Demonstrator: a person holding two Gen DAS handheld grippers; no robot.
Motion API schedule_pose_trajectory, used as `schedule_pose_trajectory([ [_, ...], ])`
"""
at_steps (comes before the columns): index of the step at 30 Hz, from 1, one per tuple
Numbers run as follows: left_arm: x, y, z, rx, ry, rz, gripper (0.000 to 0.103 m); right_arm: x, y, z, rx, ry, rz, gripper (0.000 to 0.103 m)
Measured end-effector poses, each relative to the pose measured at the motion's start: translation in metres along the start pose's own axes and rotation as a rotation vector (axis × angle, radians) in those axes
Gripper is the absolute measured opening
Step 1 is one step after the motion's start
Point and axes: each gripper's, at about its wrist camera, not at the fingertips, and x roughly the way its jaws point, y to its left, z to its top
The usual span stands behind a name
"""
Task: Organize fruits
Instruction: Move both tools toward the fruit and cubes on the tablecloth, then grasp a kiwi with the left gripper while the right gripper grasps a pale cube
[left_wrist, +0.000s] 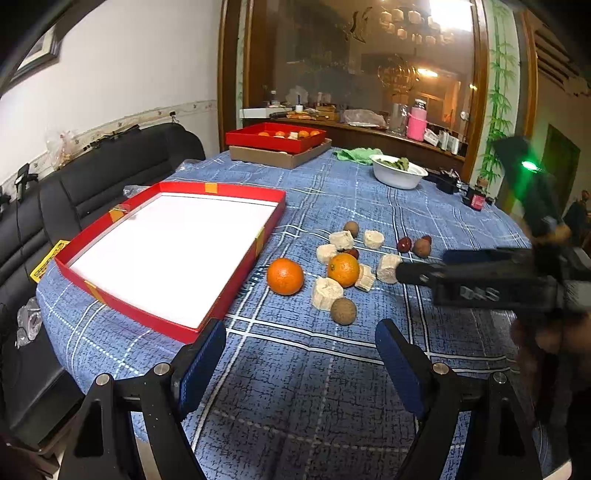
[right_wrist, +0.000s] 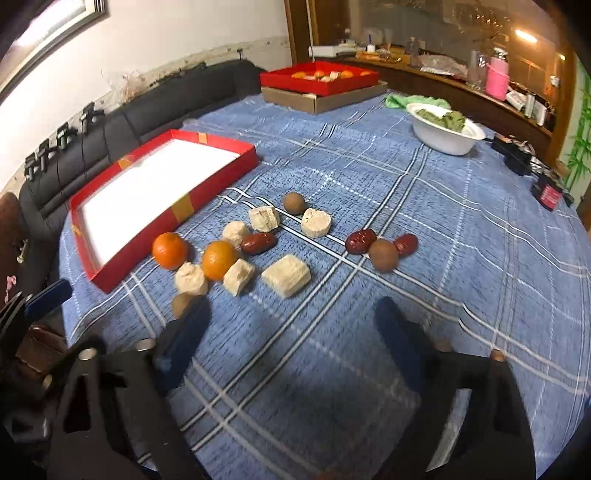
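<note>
Two oranges (left_wrist: 285, 276) (left_wrist: 343, 269) lie on the blue checked tablecloth among several pale pastry blocks (left_wrist: 327, 292), brown round fruits (left_wrist: 343, 311) and red dates (left_wrist: 404, 244). An empty red tray with a white floor (left_wrist: 173, 254) sits left of them. My left gripper (left_wrist: 301, 354) is open and empty, just short of the pile. My right gripper (right_wrist: 291, 332) is open and empty, near a square pastry (right_wrist: 286, 275), the oranges (right_wrist: 170, 250) (right_wrist: 219, 259) and dates (right_wrist: 258, 243). It reaches in from the right in the left wrist view (left_wrist: 402, 273).
A second red tray with oranges (left_wrist: 277, 137) rests on a cardboard box at the far side. A white bowl of greens (left_wrist: 398, 171) and a green cloth (left_wrist: 356, 154) sit far right. A black sofa (left_wrist: 74, 192) runs along the left.
</note>
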Motion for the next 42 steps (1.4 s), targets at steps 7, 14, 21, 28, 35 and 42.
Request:
schedule_pose_trajectory([
  [7, 0.012, 0.001, 0.003, -0.008, 0.028, -0.008, 0.081, 0.031, 0.002, 0.014, -0.064, 0.084, 0.002, 0.056],
  [14, 0.021, -0.004, 0.006, 0.004, 0.046, -0.005, 0.081, 0.051, 0.012, 0.018, -0.139, 0.117, 0.01, 0.034],
  [21, 0.045, -0.024, 0.015, 0.023, 0.114, -0.029, 0.081, 0.038, -0.001, 0.011, -0.072, 0.08, 0.021, 0.034],
  [28, 0.083, -0.038, 0.022, -0.019, 0.228, -0.007, 0.063, 0.02, -0.024, -0.004, 0.022, 0.027, 0.029, 0.034],
  [35, 0.093, -0.035, 0.025, -0.051, 0.214, 0.063, 0.022, 0.01, -0.029, -0.006, 0.041, -0.01, 0.058, 0.034],
  [42, 0.085, -0.029, 0.021, -0.061, 0.214, 0.02, 0.022, 0.004, -0.025, -0.007, 0.036, -0.022, 0.059, 0.034],
])
